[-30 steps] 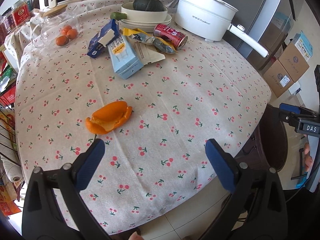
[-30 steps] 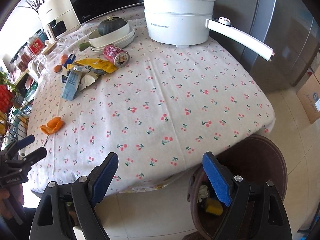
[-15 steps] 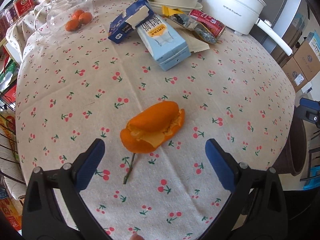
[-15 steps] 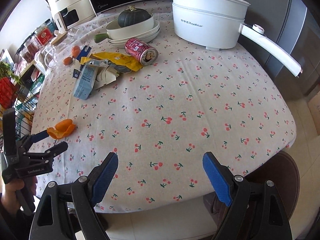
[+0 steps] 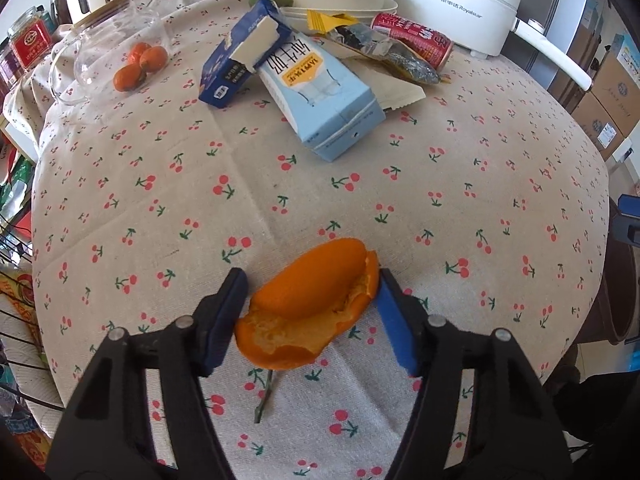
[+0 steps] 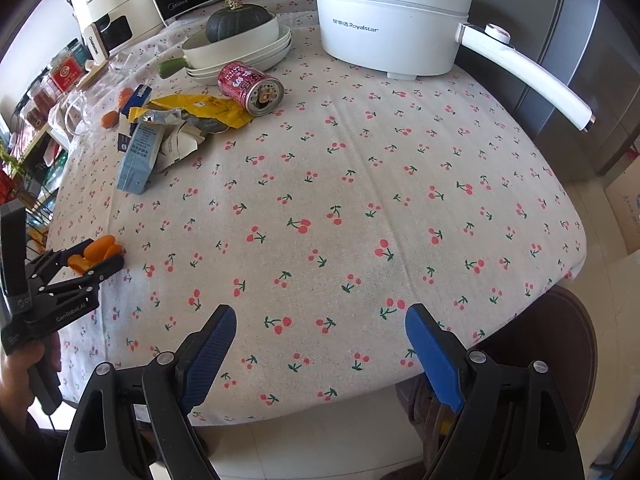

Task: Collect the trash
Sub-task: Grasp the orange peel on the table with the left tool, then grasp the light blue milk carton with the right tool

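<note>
An orange peel (image 5: 308, 300) lies on the cherry-print tablecloth (image 5: 440, 168) near the table's front edge. My left gripper (image 5: 311, 280) is closing on it, and the blue pads (image 5: 394, 324) touch both ends of the peel. The right wrist view shows the left gripper (image 6: 104, 252) straddling the peel (image 6: 100, 246) at the far left. My right gripper (image 6: 320, 316) hangs open over the table's front edge with nothing between its fingers. Farther back lies a heap of trash: a light blue carton (image 5: 320, 92), a dark blue box (image 5: 240, 64), a yellow wrapper (image 5: 384, 56) and a red can (image 5: 412, 40).
A brown bin (image 6: 560, 340) stands on the floor below the table's right front corner. At the back are a white electric pot (image 6: 392, 24) with a long handle, stacked bowls holding a dark squash (image 6: 236, 20), and a glass jar with small oranges (image 5: 136, 68). Cardboard boxes (image 5: 608, 108) sit at right.
My left gripper came down over the orange peel and its jaws closed from wide open onto it. The right gripper drifted a little forward over the table edge, still open.
</note>
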`<state>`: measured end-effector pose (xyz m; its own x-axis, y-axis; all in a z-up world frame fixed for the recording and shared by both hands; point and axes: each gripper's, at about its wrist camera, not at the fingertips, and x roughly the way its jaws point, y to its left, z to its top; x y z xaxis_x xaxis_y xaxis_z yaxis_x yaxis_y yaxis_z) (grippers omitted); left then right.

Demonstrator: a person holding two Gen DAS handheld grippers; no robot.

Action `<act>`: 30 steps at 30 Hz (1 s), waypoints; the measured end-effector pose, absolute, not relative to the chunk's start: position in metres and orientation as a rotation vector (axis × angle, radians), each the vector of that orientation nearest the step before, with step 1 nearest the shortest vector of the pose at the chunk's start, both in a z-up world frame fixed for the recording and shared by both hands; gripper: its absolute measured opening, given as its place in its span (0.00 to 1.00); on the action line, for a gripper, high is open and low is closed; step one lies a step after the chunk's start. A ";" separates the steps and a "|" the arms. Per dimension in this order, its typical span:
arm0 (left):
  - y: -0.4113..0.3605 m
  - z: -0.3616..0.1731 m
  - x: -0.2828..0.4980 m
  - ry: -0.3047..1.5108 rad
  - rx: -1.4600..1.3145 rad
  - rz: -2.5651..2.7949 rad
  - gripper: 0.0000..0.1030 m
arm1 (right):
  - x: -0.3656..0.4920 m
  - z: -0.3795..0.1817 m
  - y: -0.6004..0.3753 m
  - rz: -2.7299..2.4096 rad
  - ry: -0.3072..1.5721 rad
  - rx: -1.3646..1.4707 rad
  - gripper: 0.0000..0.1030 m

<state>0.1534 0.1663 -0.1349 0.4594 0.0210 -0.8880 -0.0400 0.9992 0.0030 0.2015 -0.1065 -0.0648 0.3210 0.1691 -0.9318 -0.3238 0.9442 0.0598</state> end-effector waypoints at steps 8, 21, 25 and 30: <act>0.176 -0.126 0.144 1.142 -0.101 0.012 0.32 | 0.197 -0.070 -0.097 0.329 1.199 -0.188 0.86; 0.231 -0.081 0.117 1.058 -0.243 0.105 0.31 | 0.220 -0.053 0.029 0.473 1.047 -0.187 0.86; 0.245 -0.076 0.109 1.043 -0.238 0.125 0.31 | 0.222 -0.064 0.089 0.528 0.988 -0.293 0.86; 0.263 -0.076 0.099 1.039 -0.282 0.134 0.31 | 0.232 -0.085 0.134 0.546 0.930 -0.352 0.86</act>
<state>0.0987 0.2629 -0.0764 0.5033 -0.0236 -0.8638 -0.2415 0.9560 -0.1668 0.2324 0.1342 -0.0853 0.4787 0.2892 -0.8290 -0.5826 0.8110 -0.0535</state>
